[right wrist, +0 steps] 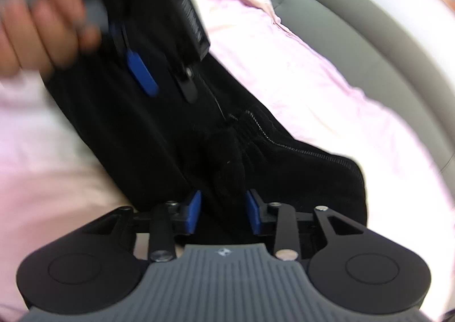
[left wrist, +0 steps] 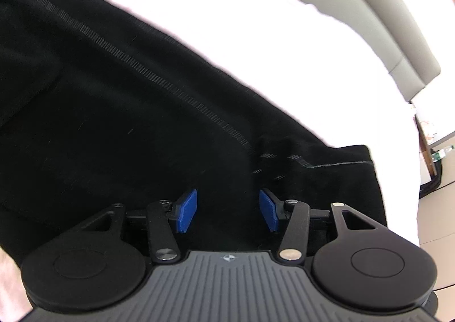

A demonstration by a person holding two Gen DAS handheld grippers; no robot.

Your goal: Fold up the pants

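The black pants (left wrist: 128, 111) lie on a pale pink bed sheet (left wrist: 256, 32), with a dashed side stripe running along the leg. My left gripper (left wrist: 228, 209) is open over the fabric near the hem end, its blue pads (left wrist: 186, 209) apart with nothing between them. In the right wrist view the pants (right wrist: 159, 134) run from the far left gripper (right wrist: 142, 77) toward me. My right gripper (right wrist: 223, 212) has its blue pads (right wrist: 194, 212) closed in on a bunched fold of the black fabric.
The pink sheet (right wrist: 298, 80) covers the bed around the pants. A grey padded headboard (right wrist: 355, 46) curves along the far side, also seen in the left wrist view (left wrist: 369, 23). The person's hand (right wrist: 42, 9) holds the left gripper. Floor and clutter (left wrist: 438, 168) lie past the bed edge.
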